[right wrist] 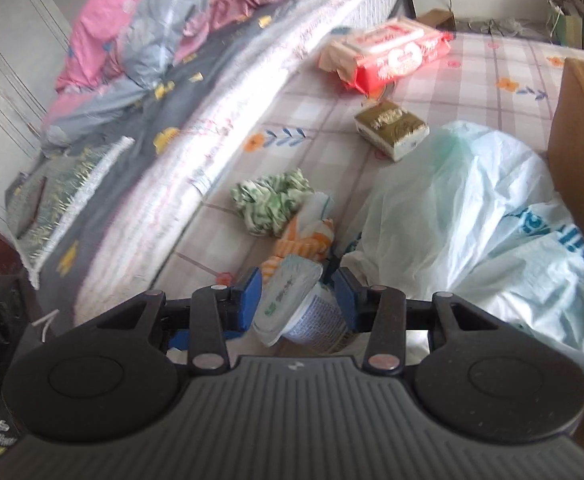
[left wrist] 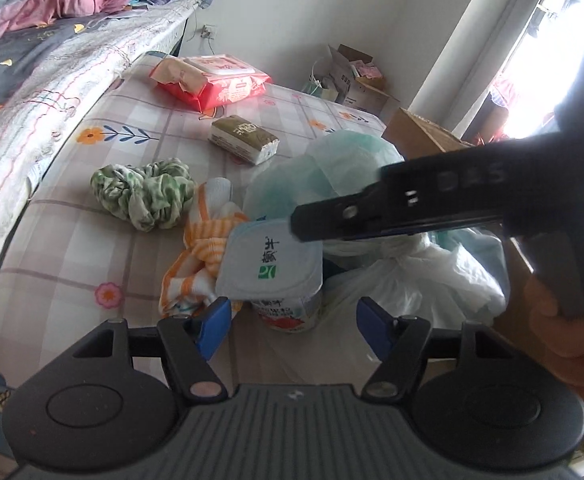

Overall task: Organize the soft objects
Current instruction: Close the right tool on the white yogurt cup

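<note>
The right gripper [right wrist: 295, 296] clamps a yogurt cup [right wrist: 297, 312]; the left gripper [left wrist: 290, 330], half open, holds nothing. Little looks sorted: green cloth [left wrist: 144, 194], striped towel [left wrist: 202, 248], tissue pack [left wrist: 244, 139] and wipes [left wrist: 212, 80] lie mid-mattress [left wrist: 72, 264], plastic bag [right wrist: 471, 216] near the right edge.

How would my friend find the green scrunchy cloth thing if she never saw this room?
Look at the checked flowery mattress beside the high bed. Near its middle lies a crumpled green-and-white cloth, just left of the orange-striped cloth. It is the only green leafy-patterned thing there.
</note>
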Action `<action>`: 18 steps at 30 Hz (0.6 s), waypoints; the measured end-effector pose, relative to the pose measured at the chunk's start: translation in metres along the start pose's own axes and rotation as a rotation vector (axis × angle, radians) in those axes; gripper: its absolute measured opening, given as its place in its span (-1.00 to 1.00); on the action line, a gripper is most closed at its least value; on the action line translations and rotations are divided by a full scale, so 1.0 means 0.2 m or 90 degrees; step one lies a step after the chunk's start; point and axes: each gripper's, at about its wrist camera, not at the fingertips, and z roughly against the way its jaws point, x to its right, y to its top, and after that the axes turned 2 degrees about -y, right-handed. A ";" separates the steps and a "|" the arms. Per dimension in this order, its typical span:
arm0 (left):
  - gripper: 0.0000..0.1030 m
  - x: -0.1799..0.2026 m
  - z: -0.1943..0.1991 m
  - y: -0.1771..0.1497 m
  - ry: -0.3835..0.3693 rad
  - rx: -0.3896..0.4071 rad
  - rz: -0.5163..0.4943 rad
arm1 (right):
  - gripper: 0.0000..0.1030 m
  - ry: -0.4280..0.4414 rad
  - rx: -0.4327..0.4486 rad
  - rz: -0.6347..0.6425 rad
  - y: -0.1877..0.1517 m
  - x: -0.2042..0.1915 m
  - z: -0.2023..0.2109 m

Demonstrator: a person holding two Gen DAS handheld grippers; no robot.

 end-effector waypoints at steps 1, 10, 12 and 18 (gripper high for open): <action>0.35 0.00 -0.01 0.00 -0.002 -0.001 0.004 | -0.22 -0.005 -0.004 0.004 0.00 0.00 -0.02; 0.34 -0.06 -0.07 0.02 -0.004 0.024 0.041 | -0.25 -0.030 -0.011 0.016 0.06 0.00 -0.12; 0.27 -0.07 -0.08 0.02 -0.005 0.038 0.050 | -0.29 -0.022 -0.017 0.015 0.06 0.00 -0.15; 0.09 -0.08 -0.05 0.04 0.008 0.058 0.065 | -0.47 0.012 -0.018 -0.002 0.06 0.01 -0.15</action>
